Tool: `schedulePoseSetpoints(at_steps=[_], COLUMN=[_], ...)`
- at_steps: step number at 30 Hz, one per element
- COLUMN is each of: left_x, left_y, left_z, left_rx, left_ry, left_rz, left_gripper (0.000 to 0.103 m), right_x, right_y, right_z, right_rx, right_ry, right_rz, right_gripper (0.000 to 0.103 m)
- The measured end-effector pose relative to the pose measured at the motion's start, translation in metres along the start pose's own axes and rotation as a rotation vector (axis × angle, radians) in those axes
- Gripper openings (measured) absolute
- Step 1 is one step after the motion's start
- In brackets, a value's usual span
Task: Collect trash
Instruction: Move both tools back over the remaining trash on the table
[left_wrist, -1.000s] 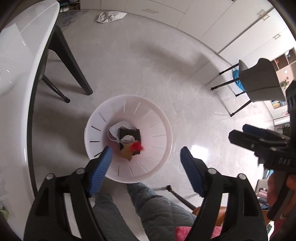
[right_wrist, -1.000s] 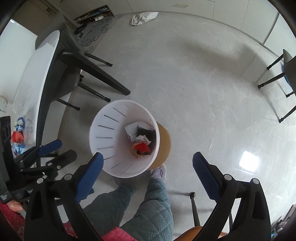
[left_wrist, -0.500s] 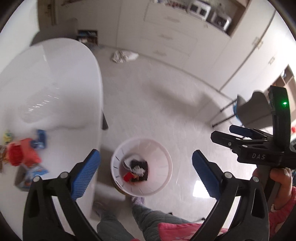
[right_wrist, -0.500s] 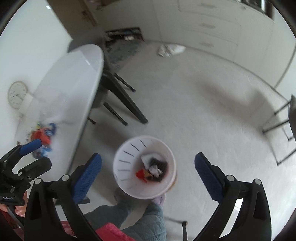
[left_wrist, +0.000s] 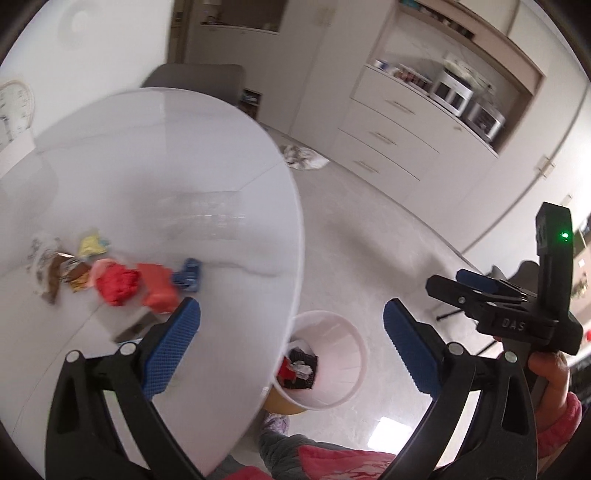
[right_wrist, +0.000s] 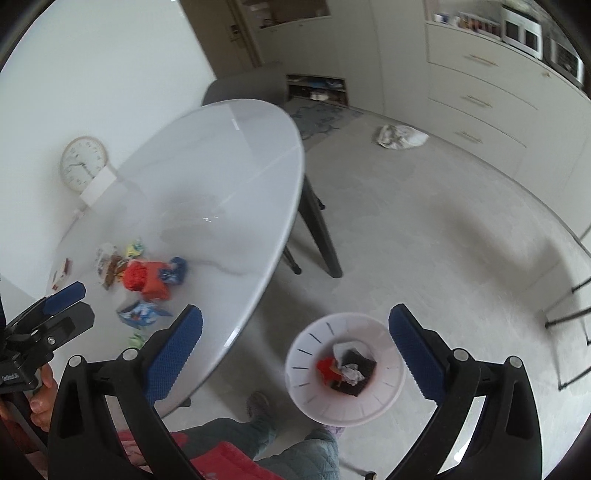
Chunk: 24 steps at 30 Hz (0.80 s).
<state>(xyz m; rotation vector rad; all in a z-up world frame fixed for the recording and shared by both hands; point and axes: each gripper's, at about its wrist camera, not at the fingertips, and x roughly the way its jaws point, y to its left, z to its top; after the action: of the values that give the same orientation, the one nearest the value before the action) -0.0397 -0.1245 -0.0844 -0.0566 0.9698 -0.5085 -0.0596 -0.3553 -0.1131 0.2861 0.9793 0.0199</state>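
I had both tools raised above the edge of the round white worktop (right_wrist: 221, 177), and neither held anything: the left gripper (left_wrist: 291, 354) stood with its blue pads wide apart, and the right gripper (right_wrist: 295, 350) was spread just as wide. The trash (left_wrist: 122, 280) lay in a loose cluster near my side of the worktop: a crumpled red wad (right_wrist: 135, 277), an orange-red packet (left_wrist: 159, 288) touching it, a blue wrapper (left_wrist: 189, 275) just beside that, a yellow scrap (left_wrist: 90, 245) and brown and white wrappers (left_wrist: 51, 269) further left, all somewhat blurred. In the right view a blue-and-white packet (right_wrist: 142, 314) lay nearer the rim. The white bin (right_wrist: 345, 369) stood on the floor just beside the worktop's edge, partly tucked under it in the left view, with red, black and white scraps already inside. My legs and a slippered foot (right_wrist: 258, 402) were close to the bin. A dark table leg (right_wrist: 321, 236) slanted down beyond it, and a grey chair (right_wrist: 247, 85) stood at the far side of the worktop. A crumpled bag (right_wrist: 400, 136) lay on the floor near the drawers (right_wrist: 476, 99), well apart from everything else. The floor between bin and cabinets was otherwise open, and the far half of the worktop was bare. A clock (right_wrist: 83, 162) leaned against the wall.
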Motion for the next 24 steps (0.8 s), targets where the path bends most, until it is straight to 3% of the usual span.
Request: schedulePoseSetpoints(at_steps=[11, 24], left_x=[-0.030, -0.039], left_y=[0.080, 0.168], left_z=[-0.004, -0.017], left_rx=[-0.090, -0.201], left_ry=[-0.052, -0.017], left_rz=[0.095, 0.213], left_gripper=[0.095, 0.095], right_x=[0.017, 0.060], right_y=[0.066, 0.141], right_z=[0.012, -0.015], right_rx=[-0.096, -0.229], right_ry=[0.013, 0.123], right_rz=[0.062, 0.178], right_gripper=[0.100, 0.100])
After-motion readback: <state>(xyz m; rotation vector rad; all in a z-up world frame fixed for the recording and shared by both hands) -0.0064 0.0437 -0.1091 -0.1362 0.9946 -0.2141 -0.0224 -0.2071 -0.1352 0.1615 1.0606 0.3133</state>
